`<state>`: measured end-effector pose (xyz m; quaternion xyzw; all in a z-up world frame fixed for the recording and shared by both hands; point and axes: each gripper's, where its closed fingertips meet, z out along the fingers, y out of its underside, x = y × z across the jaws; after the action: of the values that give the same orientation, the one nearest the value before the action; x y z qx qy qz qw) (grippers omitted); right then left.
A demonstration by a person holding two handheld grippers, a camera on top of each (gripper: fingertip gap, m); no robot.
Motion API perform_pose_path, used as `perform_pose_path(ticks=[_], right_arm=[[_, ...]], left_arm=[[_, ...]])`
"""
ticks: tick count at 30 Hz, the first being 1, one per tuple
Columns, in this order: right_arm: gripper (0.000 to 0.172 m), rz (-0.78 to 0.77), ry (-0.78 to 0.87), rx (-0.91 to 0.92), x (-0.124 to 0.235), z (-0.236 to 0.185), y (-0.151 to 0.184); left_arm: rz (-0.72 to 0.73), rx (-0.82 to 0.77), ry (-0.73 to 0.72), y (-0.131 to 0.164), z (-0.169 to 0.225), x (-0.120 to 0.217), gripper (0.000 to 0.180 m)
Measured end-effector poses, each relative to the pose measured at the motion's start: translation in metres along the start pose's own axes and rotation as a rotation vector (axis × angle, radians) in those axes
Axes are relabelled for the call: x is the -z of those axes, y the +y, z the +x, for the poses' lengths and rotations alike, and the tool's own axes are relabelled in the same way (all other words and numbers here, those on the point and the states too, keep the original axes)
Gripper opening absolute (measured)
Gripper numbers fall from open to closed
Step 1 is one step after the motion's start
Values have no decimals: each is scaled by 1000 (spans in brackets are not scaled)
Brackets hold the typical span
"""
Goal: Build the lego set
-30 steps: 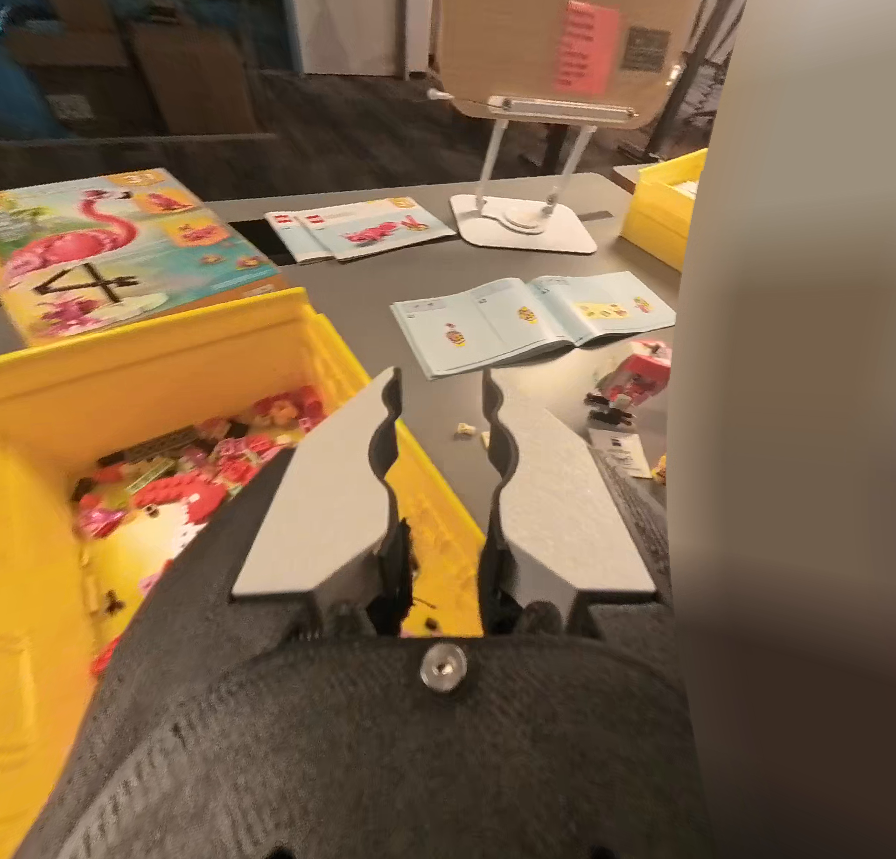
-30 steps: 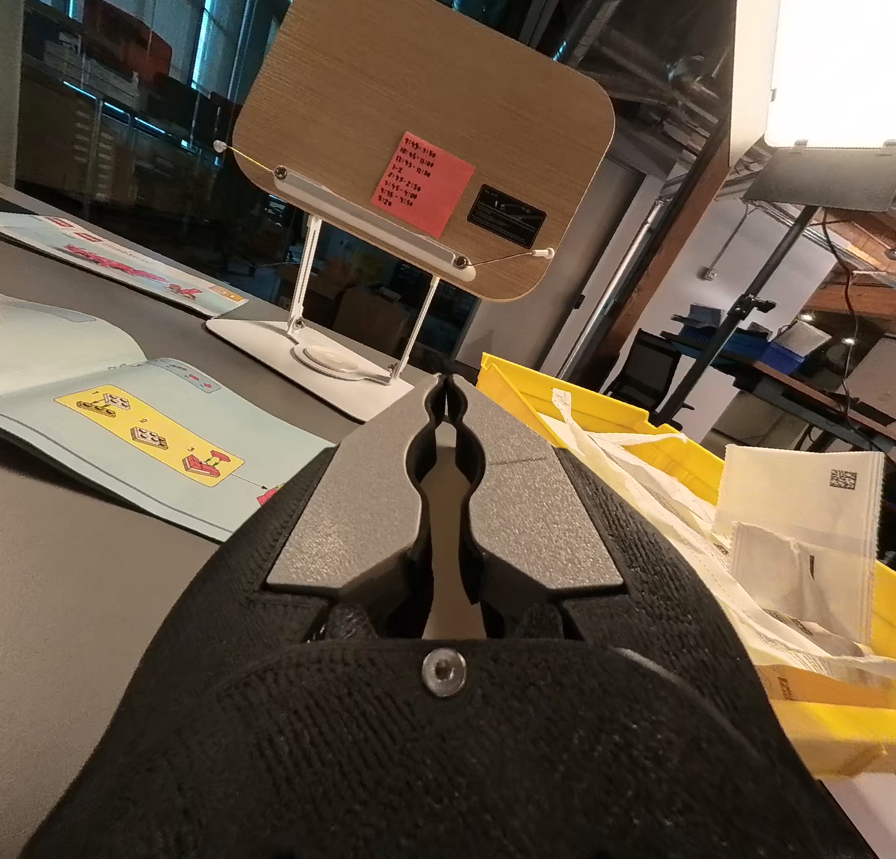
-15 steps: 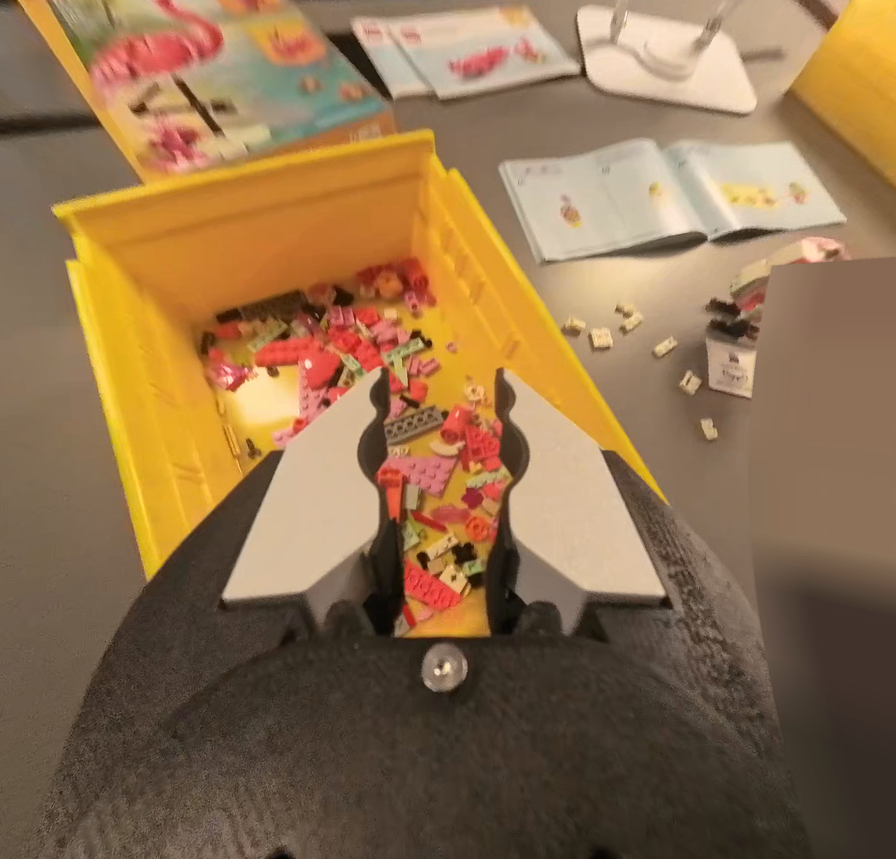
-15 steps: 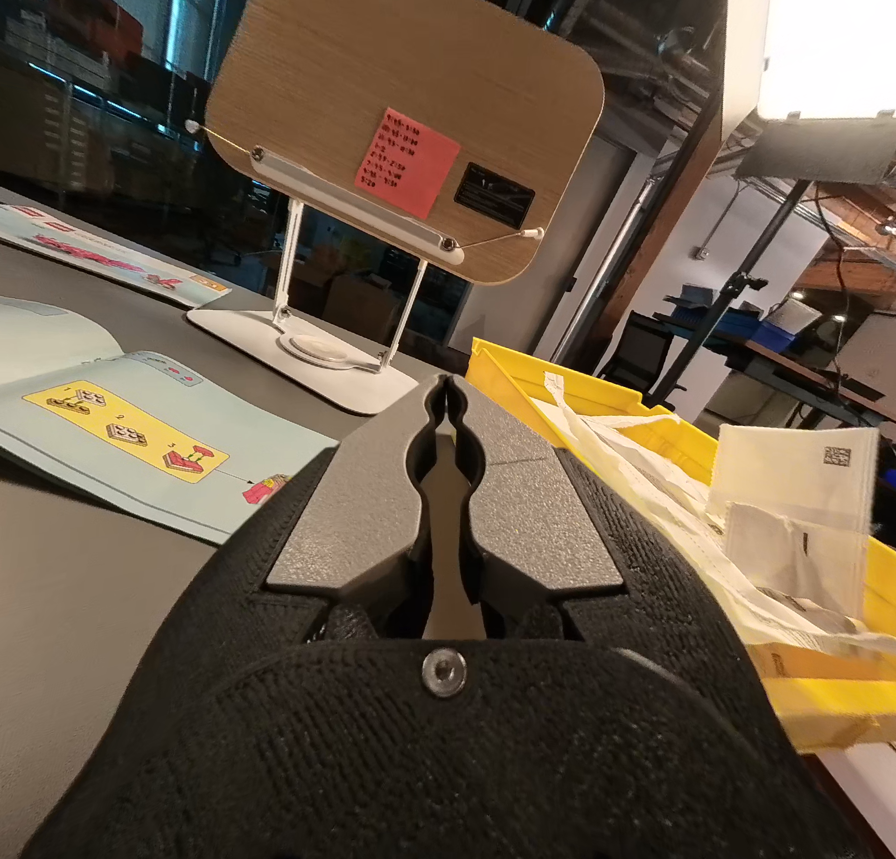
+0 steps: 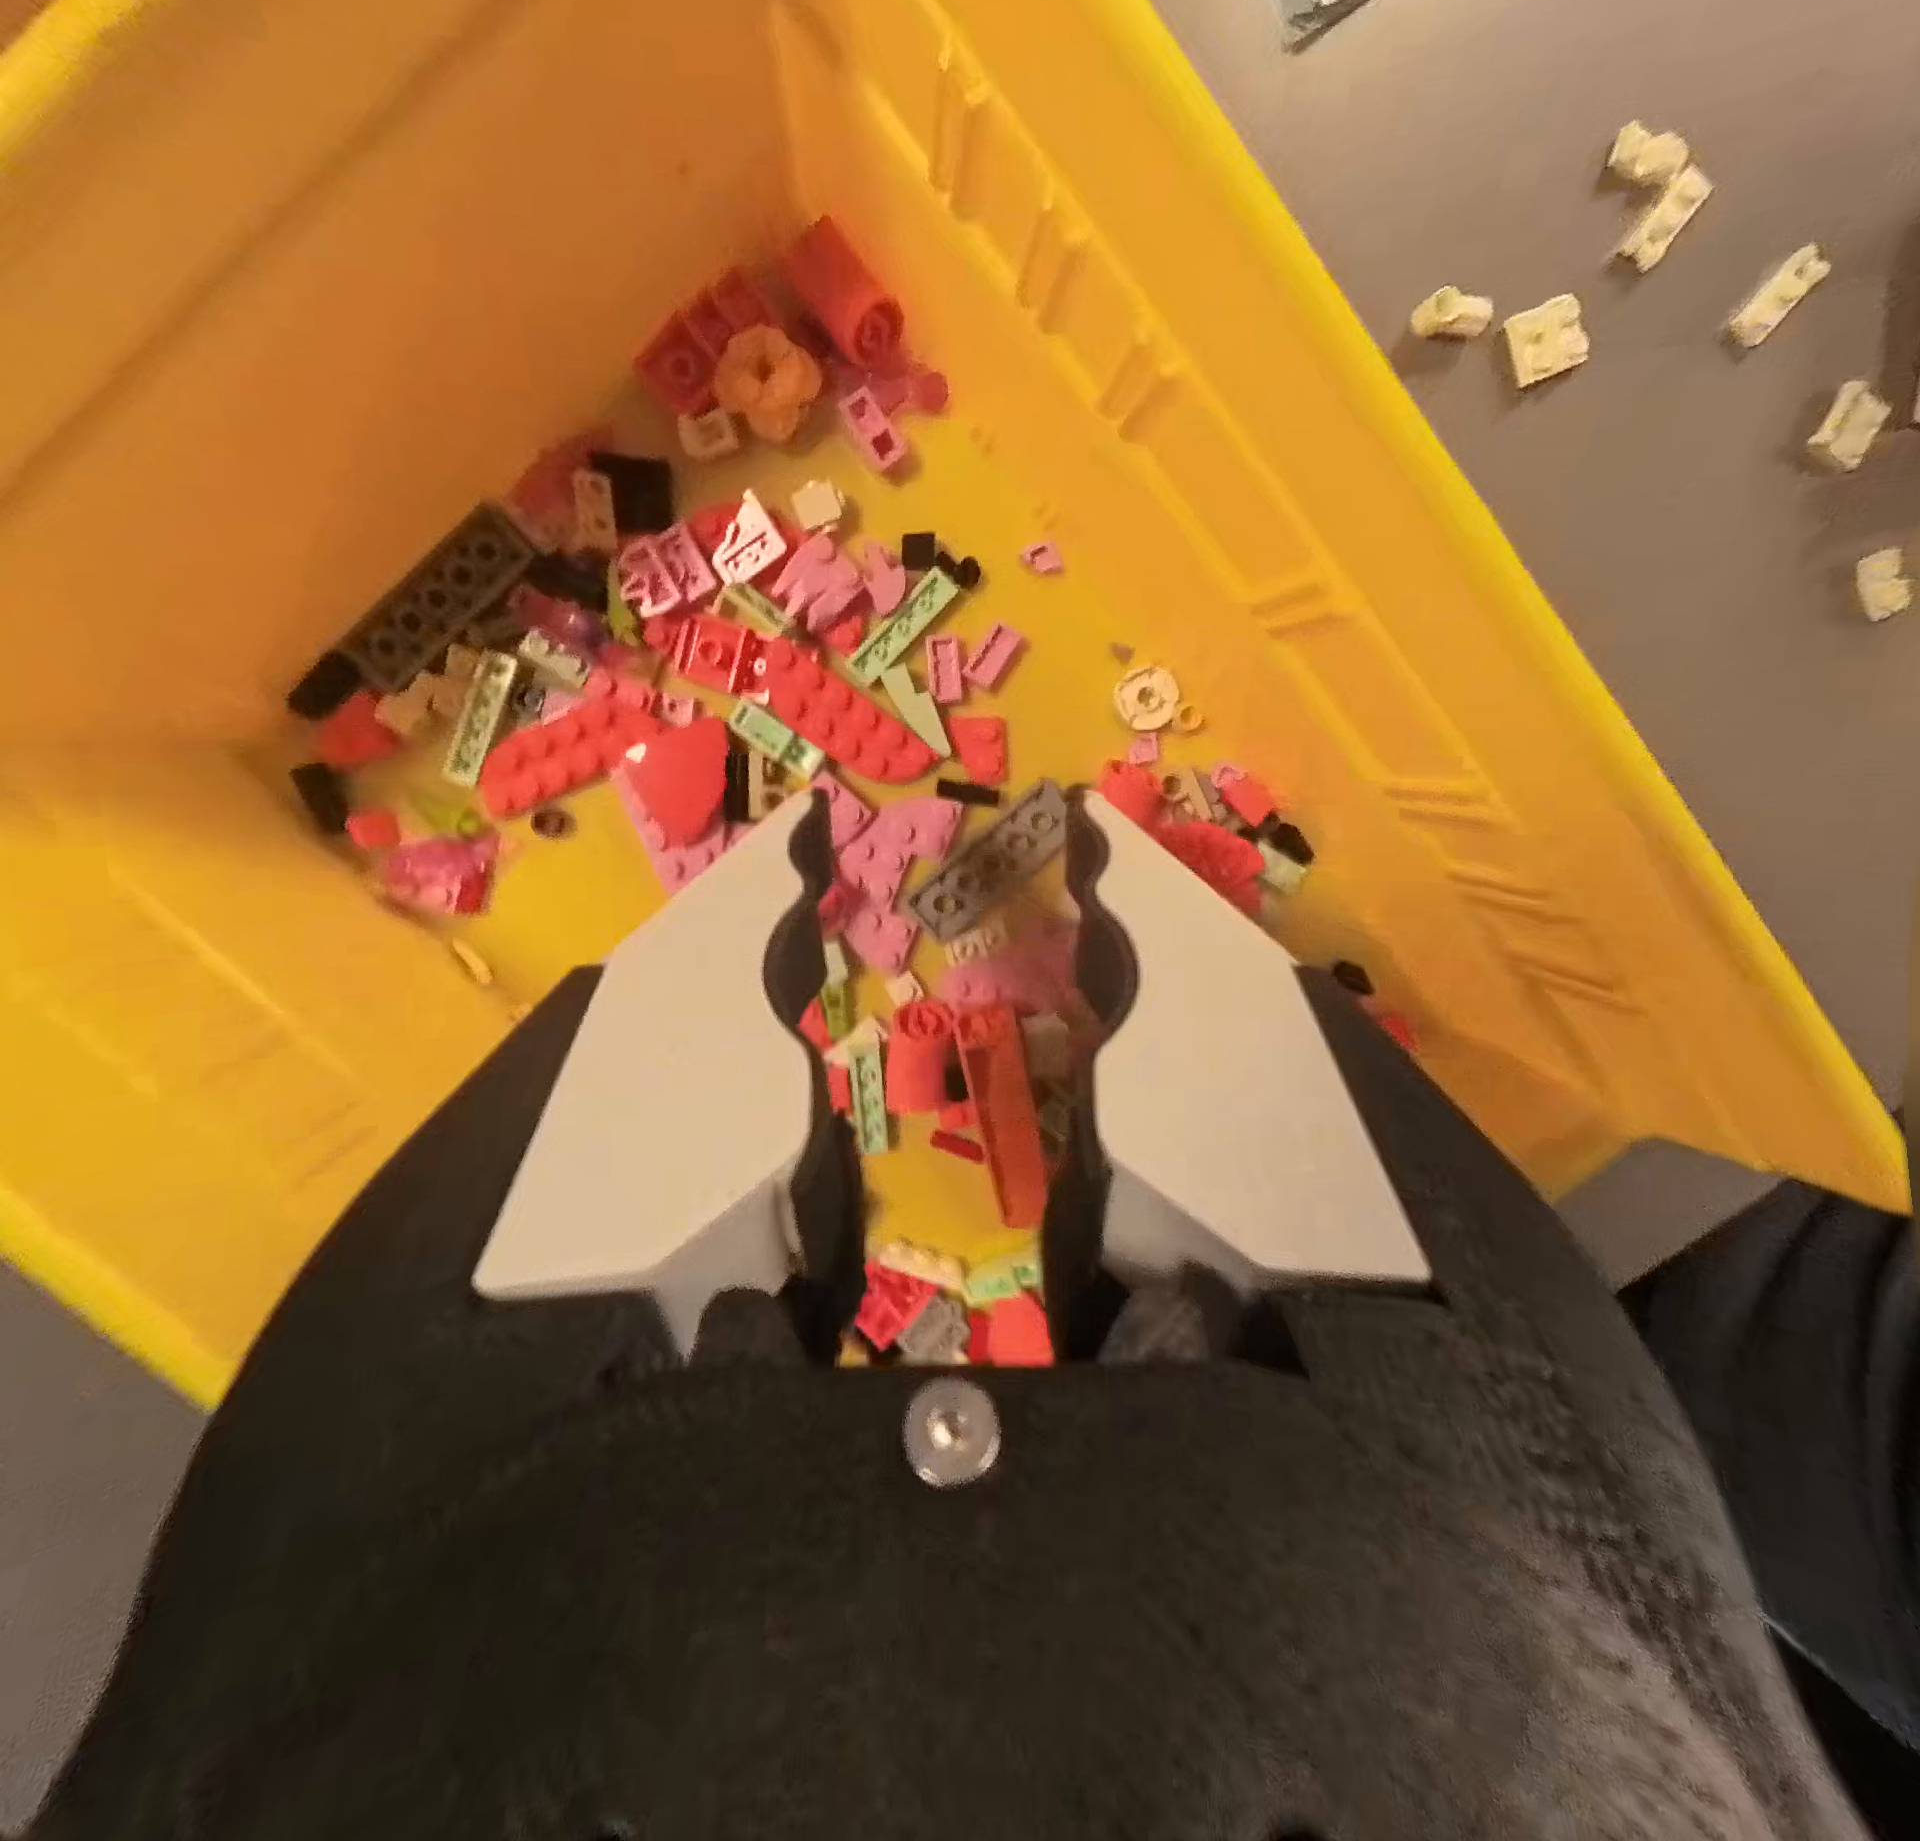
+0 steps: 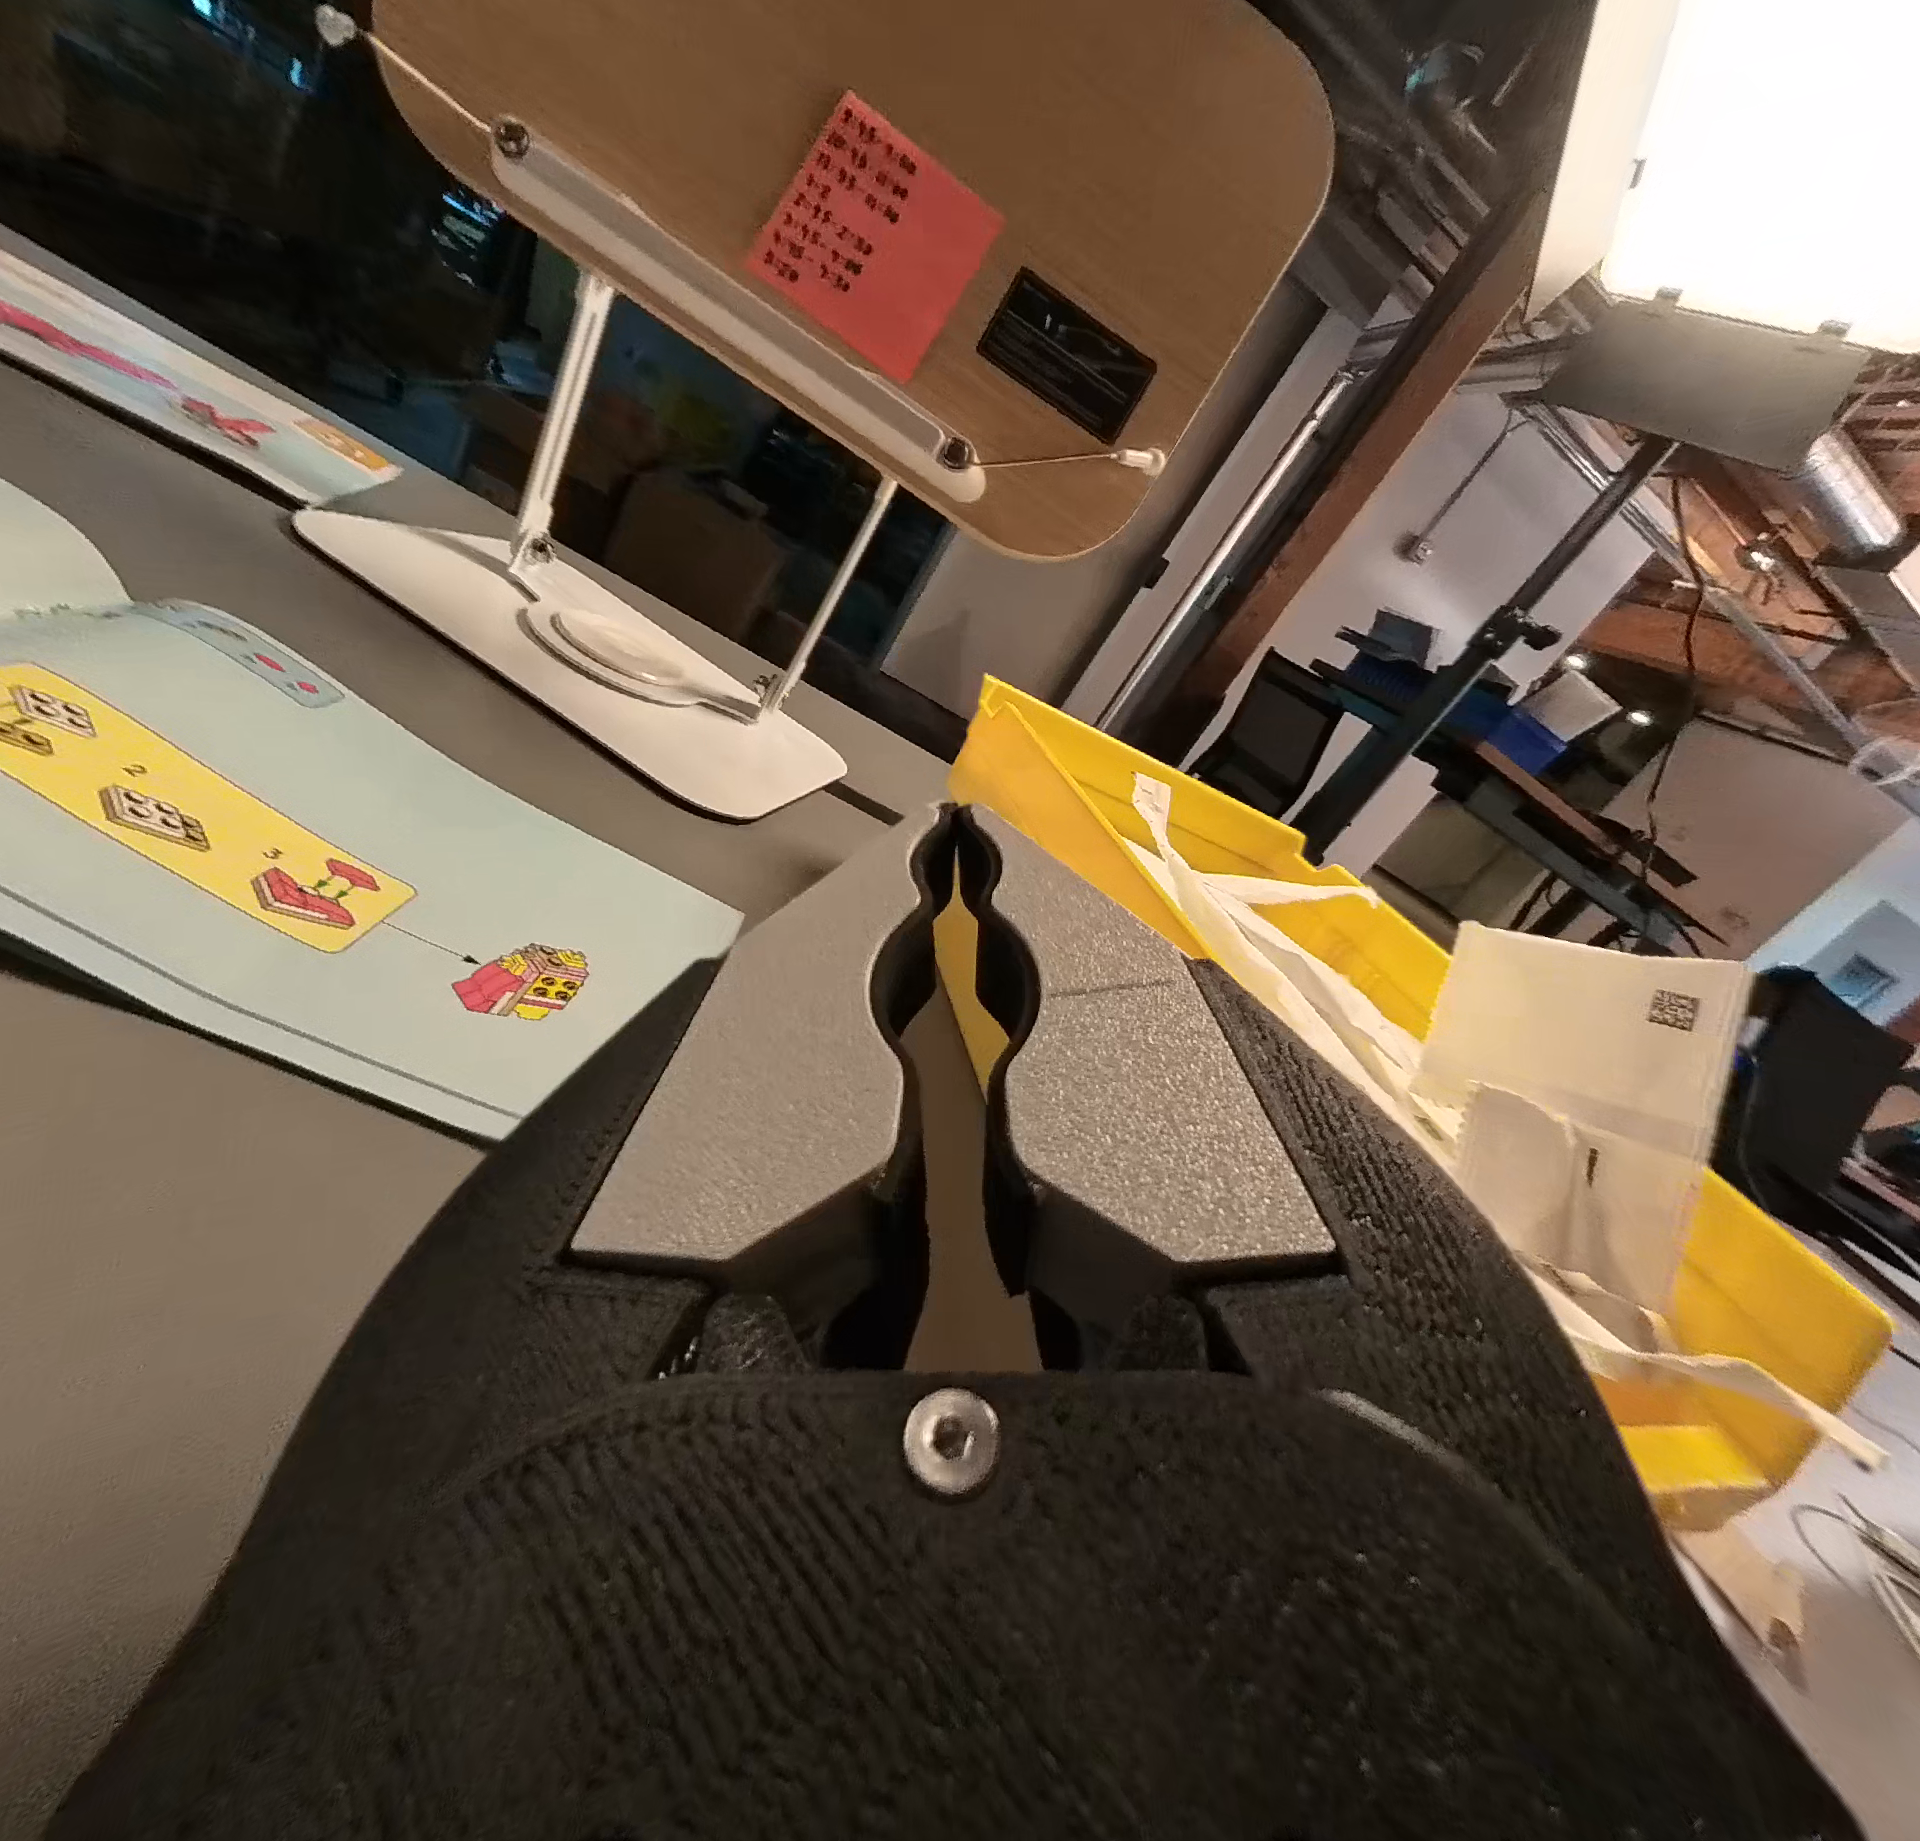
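While the left tool (image 5: 948, 815) is hanging with its grey fingers (image 5: 707, 1053) spread apart and gripping nothing, a loose heap of small red, pink, grey and pale green plastic building bricks (image 5: 769, 669) is lying below it in the deep yellow plastic bin (image 5: 1195, 357), whose walls are keeping the pieces corralled. A flat grey studded plate (image 5: 992, 861) is showing between the tips, apparently untouched. Cream-coloured bricks (image 5: 1548, 337) are lying scattered on the grey counter (image 5: 1558, 77) beside the bin. The right tool (image 6: 954, 817) is resting closed and empty, low over the counter, near an open pale blue instruction booklet (image 6: 312, 856), a wooden book stand (image 6: 852, 233) and a second yellow bin (image 6: 1070, 794) holding white paper bags (image 6: 1579, 1022)
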<state>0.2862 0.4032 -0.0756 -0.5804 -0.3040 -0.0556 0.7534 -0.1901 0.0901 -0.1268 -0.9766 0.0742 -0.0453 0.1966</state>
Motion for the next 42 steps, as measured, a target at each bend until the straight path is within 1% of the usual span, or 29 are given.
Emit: perform_pose_path(ticks=[2, 4, 7, 9, 11, 15, 16, 19, 20, 22, 24, 26, 28, 29, 32, 35, 37, 39, 42], right_arm=[[0, -11, 3, 23, -1, -1, 1], [0, 2, -13, 25, -1, -5, -1], [0, -23, -7, 15, -2, -3, 4], [0, -32, 6, 6, -2, 0, 5], [0, -36, 11, 4, -3, 1, 6], [0, -38, 17, 7, -7, 1, 6], [0, -40, 19, 6, -8, 0, 7], [0, -45, 20, 16, -11, -2, 7], [0, -44, 19, 21, -12, -3, 6], [0, -45, 14, 35, -13, -5, 6], [0, -43, 12, 46, -13, -6, 5], [0, -36, 7, 44, -12, -6, 4], [0, -25, -1, 32, -12, -7, 3], [0, -21, -4, 24, -12, -7, 2], [0, -18, -1, 3, -11, -5, 2], [0, -18, 3, -11, -11, -3, 3], [0, -18, 5, -13, -11, -3, 3], [0, -20, 4, -14, -11, -3, 3], [0, -21, 5, -15, -11, -2, 3]], left_arm=[[-15, -30, 23, -5, 1, -11, 42], [-19, -33, 75, -10, 6, -20, 40], [-36, 19, 272, -10, 33, -27, 40], [-74, 16, 352, -2, 49, -29, 40], [-119, -26, 337, 11, 53, -31, 40], [-156, -64, 189, 30, 42, -36, 39], [-145, -69, 182, 31, 42, -36, 39], [-96, -65, 254, 31, 54, -31, 37], [-87, -70, 248, 31, 54, -29, 35], [-93, -86, 192, 35, 46, -25, 32], [-145, -117, 205, 46, 49, -19, 25], [-213, -147, 223, 61, 54, -14, 25], [-241, -156, 209, 69, 52, -11, 25], [-243, -153, 224, 71, 53, -8, 25], [-181, -101, 283, 64, 58, 1, 24], [-114, -58, 277, 55, 52, 8, 23], [-74, -44, 304, 49, 55, 10, 22], [-61, -48, 336, 48, 63, 8, 21], [-67, -77, 329, 48, 69, -1, 18]])
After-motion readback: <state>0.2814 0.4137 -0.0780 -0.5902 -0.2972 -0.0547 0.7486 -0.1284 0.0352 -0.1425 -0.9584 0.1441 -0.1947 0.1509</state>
